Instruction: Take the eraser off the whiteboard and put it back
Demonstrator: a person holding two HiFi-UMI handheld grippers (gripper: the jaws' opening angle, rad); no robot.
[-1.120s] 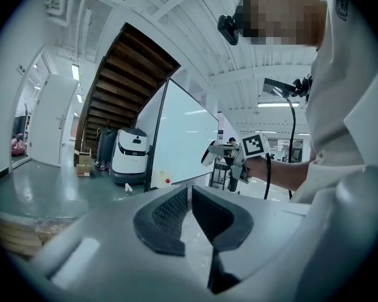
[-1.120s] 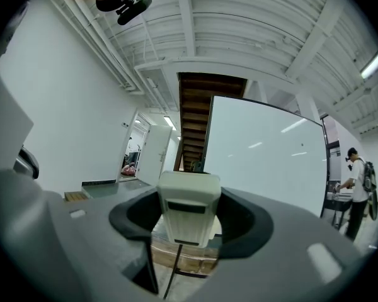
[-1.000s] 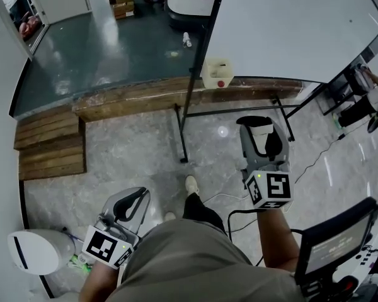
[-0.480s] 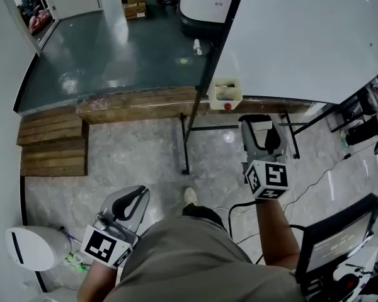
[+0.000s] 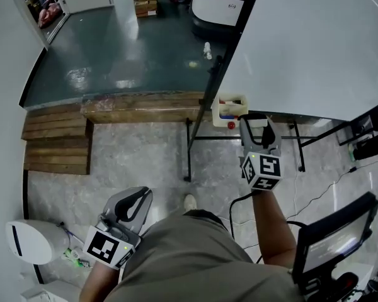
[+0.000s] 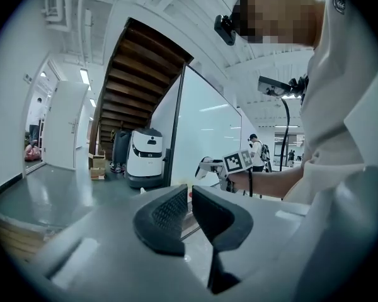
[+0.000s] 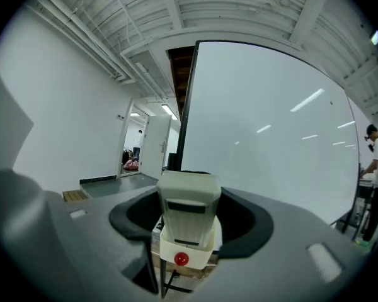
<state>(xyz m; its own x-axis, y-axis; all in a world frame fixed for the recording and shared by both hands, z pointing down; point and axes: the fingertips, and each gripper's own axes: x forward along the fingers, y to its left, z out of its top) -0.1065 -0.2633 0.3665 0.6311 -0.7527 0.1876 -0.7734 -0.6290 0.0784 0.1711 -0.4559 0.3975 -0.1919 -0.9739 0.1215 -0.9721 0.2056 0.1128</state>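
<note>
R gripper (image 5: 256, 128): jaws spread wide and clamped on the eraser's two sides; pointed at the board's lower edge.
Eraser (image 7: 188, 207): grey-white block, upright betw. the R jaws, off the board, just beside the tray; contact w/ tray can't be told.
Tray (image 5: 230, 109): small white box on the whiteboard's bottom edge, red dot (image 7: 181, 258) on its front.
Whiteboard (image 5: 315, 43): large, blank, on a black-framed stand.
L gripper (image 6: 188, 211): jaws drawn together to a slit, nothing betw. them; low at the person's left side, well apart from the board.
</note>
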